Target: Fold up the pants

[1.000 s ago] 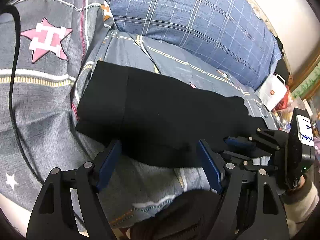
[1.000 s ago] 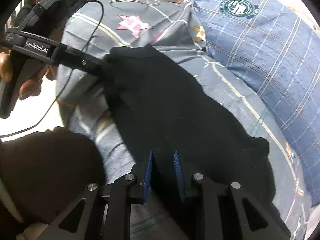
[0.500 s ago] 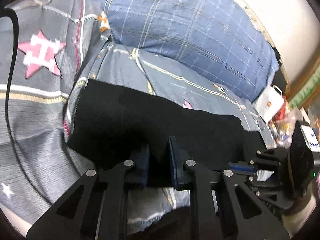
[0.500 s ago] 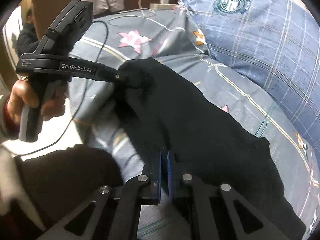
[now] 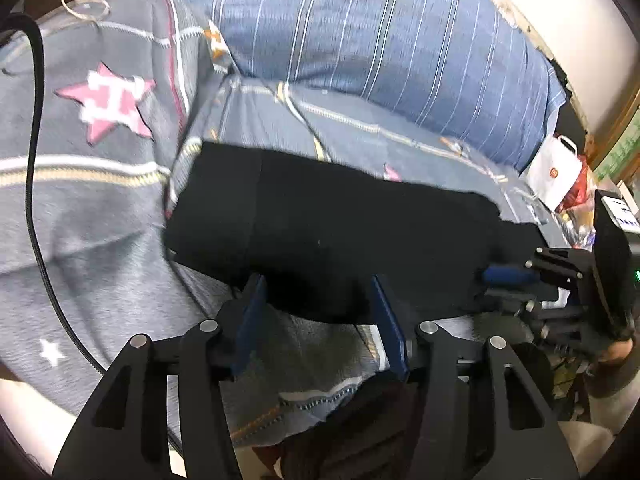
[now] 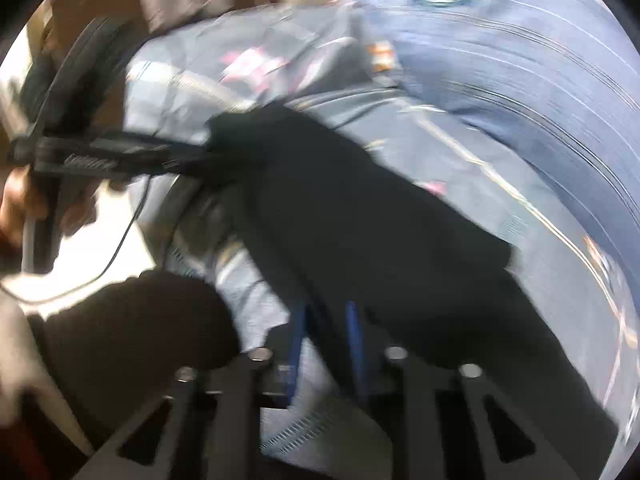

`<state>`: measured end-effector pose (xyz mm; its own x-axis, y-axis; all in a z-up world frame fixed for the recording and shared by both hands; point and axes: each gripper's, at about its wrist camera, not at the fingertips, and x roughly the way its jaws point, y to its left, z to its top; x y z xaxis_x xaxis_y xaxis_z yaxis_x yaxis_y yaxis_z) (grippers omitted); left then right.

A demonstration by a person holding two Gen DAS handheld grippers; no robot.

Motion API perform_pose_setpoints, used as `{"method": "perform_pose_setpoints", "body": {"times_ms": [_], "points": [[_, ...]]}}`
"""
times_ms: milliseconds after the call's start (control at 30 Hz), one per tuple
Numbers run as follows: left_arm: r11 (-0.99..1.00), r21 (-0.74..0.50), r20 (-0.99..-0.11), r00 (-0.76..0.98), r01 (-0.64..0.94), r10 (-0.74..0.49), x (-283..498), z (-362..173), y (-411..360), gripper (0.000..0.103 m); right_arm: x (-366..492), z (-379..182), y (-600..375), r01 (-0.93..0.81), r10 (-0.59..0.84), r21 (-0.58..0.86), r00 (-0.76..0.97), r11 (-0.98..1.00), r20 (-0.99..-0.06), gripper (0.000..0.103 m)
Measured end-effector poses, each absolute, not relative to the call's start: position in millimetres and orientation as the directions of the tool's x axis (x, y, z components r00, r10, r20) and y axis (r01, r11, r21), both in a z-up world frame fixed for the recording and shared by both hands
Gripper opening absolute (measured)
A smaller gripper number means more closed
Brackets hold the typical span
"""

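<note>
The black pants (image 5: 340, 232) lie folded in a long band on the grey star-print bedspread (image 5: 100, 208). My left gripper (image 5: 320, 316) sits at their near edge with its jaws opening; the blue pads (image 5: 252, 320) stand either side of the hem, clear of it. In the blurred right wrist view, my right gripper (image 6: 326, 332) is at the other end of the pants (image 6: 360, 220), jaws opening, with a dark fold loose between the pads. The right gripper (image 5: 492, 280) also shows at the pants' right end, and the left gripper (image 6: 208, 156) at their far corner.
A blue plaid pillow (image 5: 380, 40) lies behind the pants. A black cable (image 5: 36, 160) runs down the bedspread's left side. A white paper bag (image 5: 554, 172) stands beyond the bed at right. The person's dark-clad leg (image 6: 132, 340) is close in front.
Half a second ago both grippers were pinched shut on the pants' near edge; now both pairs of pads stand apart. The right view has swung and blurred.
</note>
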<state>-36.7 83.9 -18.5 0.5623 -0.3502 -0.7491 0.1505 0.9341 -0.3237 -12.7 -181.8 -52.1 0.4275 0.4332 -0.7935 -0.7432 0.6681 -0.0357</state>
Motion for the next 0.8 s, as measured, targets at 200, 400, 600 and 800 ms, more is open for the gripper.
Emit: {"method": "perform_pose_setpoints", "body": {"times_ms": [200,400,600,800], "points": [[0.939,-0.301,-0.713,0.614,0.168,-0.338,-41,8,90,0.060,2,-35,-271,-0.515,0.403,0.075,0.565,0.854,-0.720,0.027],[0.933,-0.296,-0.722,0.591,0.205,-0.359,-16,0,63,0.061,38,-23,-275,-0.474,0.443,0.164,0.569,0.865,-0.693,0.034],[0.934,-0.253,-0.764,0.539,0.254,-0.354,8,-21,30,0.061,82,-45,-236,-0.473,0.502,0.291,0.416,0.832,-0.758,0.035],[0.926,-0.257,-0.789,0.493,0.276,-0.366,19,-38,25,0.061,84,-61,-222,-0.487,0.386,0.118,0.498,0.866,-0.776,0.025]]}}
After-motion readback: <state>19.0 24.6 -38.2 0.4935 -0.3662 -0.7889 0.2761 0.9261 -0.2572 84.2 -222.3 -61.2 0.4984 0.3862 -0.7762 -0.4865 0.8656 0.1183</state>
